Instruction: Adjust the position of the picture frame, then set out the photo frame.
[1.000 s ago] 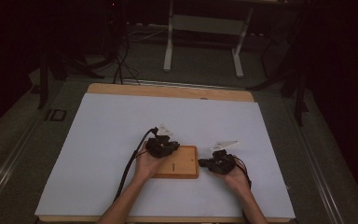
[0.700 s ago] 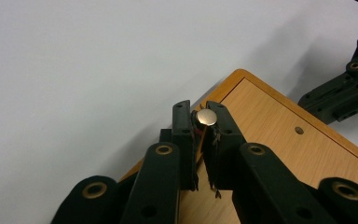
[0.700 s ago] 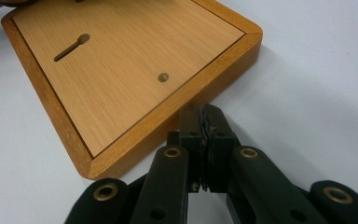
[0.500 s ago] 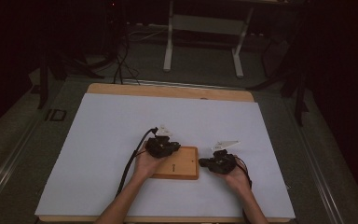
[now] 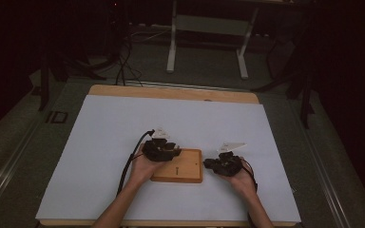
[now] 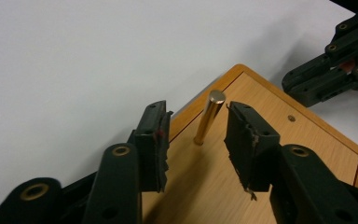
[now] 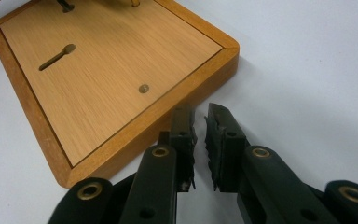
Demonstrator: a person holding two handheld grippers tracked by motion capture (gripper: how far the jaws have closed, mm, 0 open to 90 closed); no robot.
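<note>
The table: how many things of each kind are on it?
Wooden board: 1
Brass peg standing in the board: 1
Black tongs, left tongs and right tongs: 2
White table cover: 1
Total: 5

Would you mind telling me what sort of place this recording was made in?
Probably a lab or workshop set up for recording: a table covered with a white sheet, cables trailing over a dark floor, and a metal stand behind it.

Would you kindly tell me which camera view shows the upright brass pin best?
The left gripper view: the brass pin stands close up between the left tool pads, untouched. The right gripper view catches its base at the top edge; in the high view it is too small to tell.
</note>
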